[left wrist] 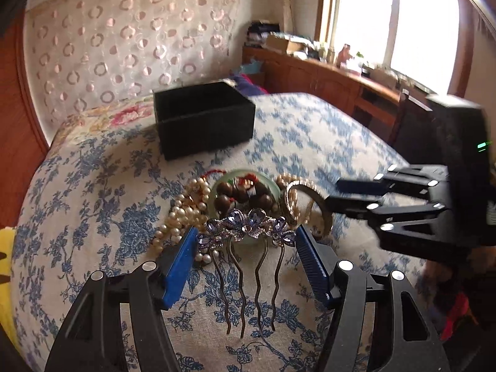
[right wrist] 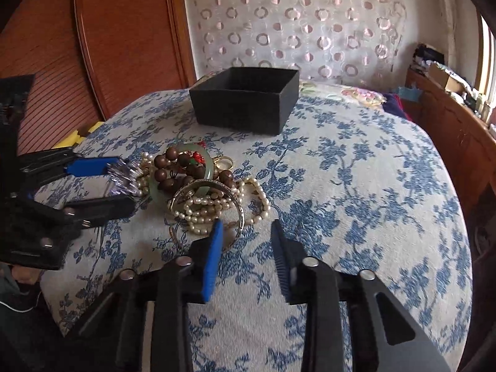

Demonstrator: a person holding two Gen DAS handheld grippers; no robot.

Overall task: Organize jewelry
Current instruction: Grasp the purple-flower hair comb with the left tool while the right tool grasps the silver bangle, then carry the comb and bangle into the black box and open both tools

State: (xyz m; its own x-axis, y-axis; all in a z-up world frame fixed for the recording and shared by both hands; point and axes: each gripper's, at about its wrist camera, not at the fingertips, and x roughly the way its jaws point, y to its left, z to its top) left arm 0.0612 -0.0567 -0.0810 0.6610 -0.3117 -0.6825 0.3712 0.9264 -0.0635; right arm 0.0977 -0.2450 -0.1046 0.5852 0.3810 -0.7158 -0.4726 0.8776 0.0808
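Observation:
A purple jewelled hair comb (left wrist: 248, 228) lies with its flower top between the blue pads of my left gripper (left wrist: 246, 237); the pads touch its two ends. Its prongs point toward the camera. In the right wrist view the comb (right wrist: 124, 178) sits between the left gripper's fingers (right wrist: 93, 166). Behind it lies a pile: pearl strands (left wrist: 183, 214), a green jade bangle (right wrist: 209, 170), brown wooden beads (left wrist: 245, 193), a metal bangle (left wrist: 305, 190). An open black box (left wrist: 204, 117) stands beyond, also seen in the right wrist view (right wrist: 245, 104). My right gripper (right wrist: 246, 232) is open and empty just in front of the pile.
Everything rests on a bed with a blue floral cover (right wrist: 356, 186). A wooden headboard (right wrist: 130, 31) and a patterned curtain (right wrist: 294, 21) stand behind. A wooden sideboard (left wrist: 325, 74) with clutter runs under the window. Something yellow (left wrist: 6, 248) lies at the left edge.

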